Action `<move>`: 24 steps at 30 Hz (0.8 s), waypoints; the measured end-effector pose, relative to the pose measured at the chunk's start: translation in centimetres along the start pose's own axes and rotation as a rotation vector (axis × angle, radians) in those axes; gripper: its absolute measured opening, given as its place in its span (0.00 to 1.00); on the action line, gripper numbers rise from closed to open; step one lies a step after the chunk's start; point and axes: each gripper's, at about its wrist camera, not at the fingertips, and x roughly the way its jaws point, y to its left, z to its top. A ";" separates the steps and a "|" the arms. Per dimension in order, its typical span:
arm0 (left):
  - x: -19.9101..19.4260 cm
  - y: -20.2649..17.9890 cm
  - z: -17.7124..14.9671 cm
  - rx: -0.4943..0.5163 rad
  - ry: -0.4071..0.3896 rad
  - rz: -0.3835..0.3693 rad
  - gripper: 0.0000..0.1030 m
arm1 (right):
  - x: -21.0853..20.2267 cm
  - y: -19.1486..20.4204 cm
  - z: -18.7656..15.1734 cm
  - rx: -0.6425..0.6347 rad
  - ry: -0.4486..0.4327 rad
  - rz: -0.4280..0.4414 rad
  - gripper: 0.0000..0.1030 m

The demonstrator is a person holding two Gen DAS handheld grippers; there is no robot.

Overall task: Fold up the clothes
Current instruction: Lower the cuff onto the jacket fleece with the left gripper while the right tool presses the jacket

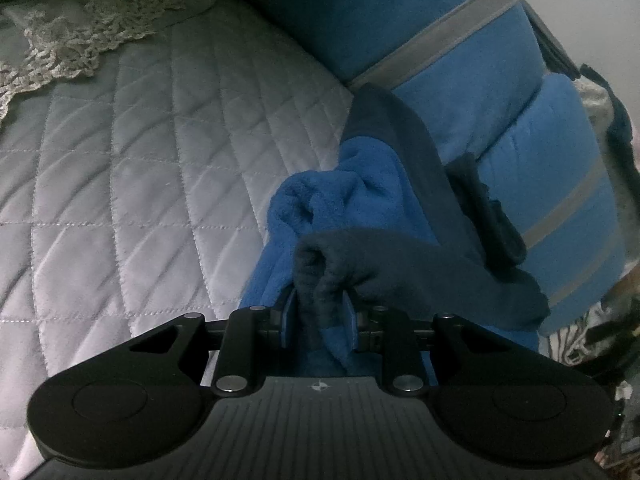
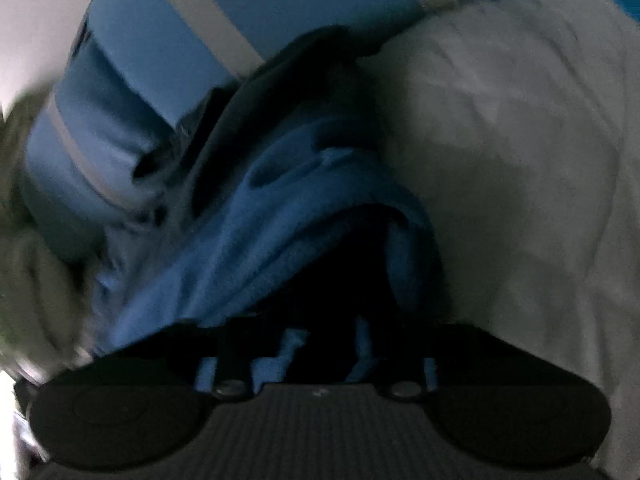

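Note:
A blue fleece garment (image 1: 360, 184) with dark navy trim (image 1: 404, 268) lies bunched on the bed, against a blue blanket. My left gripper (image 1: 320, 300) is shut on a fold of it, with navy and blue cloth pinched between the pads. In the blurred, dark right wrist view the same garment (image 2: 280, 220) drapes over my right gripper (image 2: 328, 340). Its pale blue pads (image 2: 296, 344) stand close together with dark cloth between them, so it looks shut on the garment. The fingertips are hidden under the fabric.
A grey quilted bedspread (image 1: 140, 180) (image 2: 500, 140) covers the bed. A folded blue blanket with grey stripes (image 1: 400, 20) (image 2: 180, 40) lies behind the garment. A lace-edged cloth (image 1: 80, 32) sits at the far left. Mixed dark clutter (image 1: 612, 128) lies at the right edge.

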 end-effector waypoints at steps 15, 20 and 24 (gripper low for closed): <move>-0.6 -0.4 0.3 0.039 -0.050 0.025 0.22 | -2.8 0.2 -2.2 0.074 -0.111 -0.081 0.10; -0.3 -0.3 0.6 0.050 -0.042 0.036 0.25 | -2.1 0.3 -2.4 0.037 -0.089 -0.116 0.12; -0.2 -0.2 0.9 0.039 -0.027 0.040 0.32 | -2.0 0.0 -2.4 0.053 -0.096 -0.129 0.46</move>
